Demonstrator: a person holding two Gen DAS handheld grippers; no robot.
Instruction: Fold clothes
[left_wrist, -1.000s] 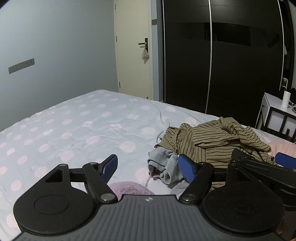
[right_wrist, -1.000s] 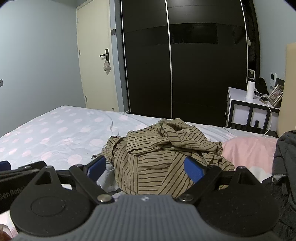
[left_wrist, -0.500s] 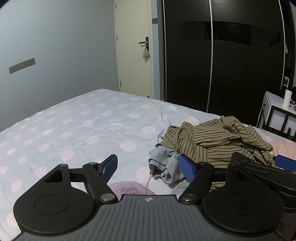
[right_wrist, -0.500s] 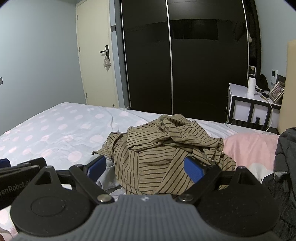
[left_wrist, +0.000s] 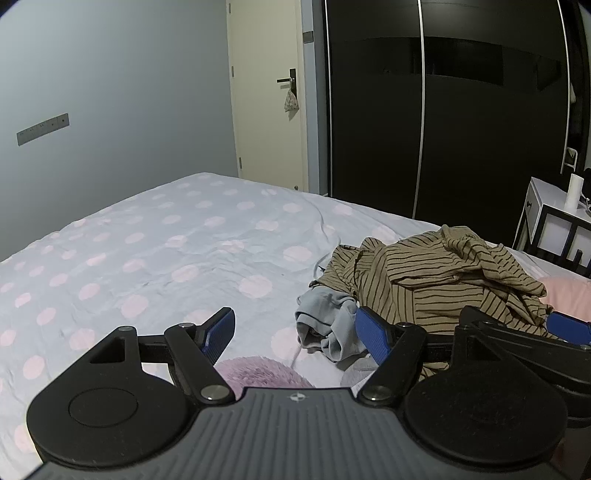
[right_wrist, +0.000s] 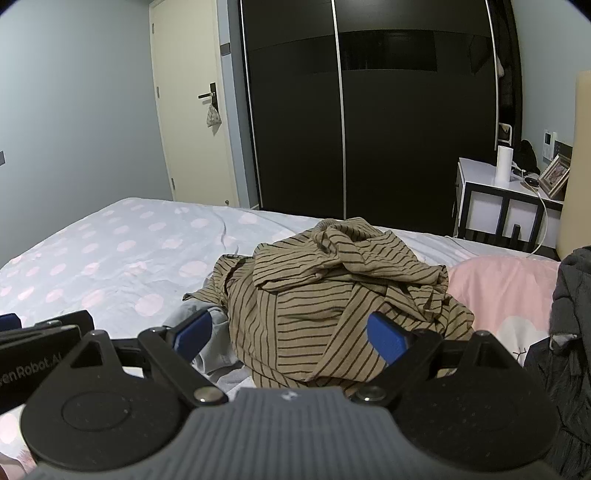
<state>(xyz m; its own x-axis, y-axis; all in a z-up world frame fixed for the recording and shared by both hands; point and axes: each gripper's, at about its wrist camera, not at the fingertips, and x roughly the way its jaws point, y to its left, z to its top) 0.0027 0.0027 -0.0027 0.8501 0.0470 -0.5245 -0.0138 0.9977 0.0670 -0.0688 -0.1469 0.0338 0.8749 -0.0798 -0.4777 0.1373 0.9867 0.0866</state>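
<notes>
A crumpled tan garment with dark stripes (right_wrist: 325, 288) lies in a heap on the bed, also in the left wrist view (left_wrist: 436, 273). A light grey-blue garment (left_wrist: 325, 321) is bunched at its left edge, seen in the right wrist view too (right_wrist: 210, 332). My left gripper (left_wrist: 295, 332) is open and empty, held above the sheet just left of the heap. My right gripper (right_wrist: 291, 332) is open and empty, held in front of the striped garment with its fingers either side of the near edge.
The bed sheet (left_wrist: 166, 251) is pale blue with pink dots. A fuzzy purple item (left_wrist: 258, 374) lies below my left gripper. A pink pillow (right_wrist: 502, 284) and a dark garment (right_wrist: 569, 332) lie at right. A white nightstand (right_wrist: 506, 206) and black wardrobe (right_wrist: 369, 118) stand beyond.
Both views have tilted down and drawn slightly nearer, so the heap sits lower in frame. Both grippers stay open and empty.
</notes>
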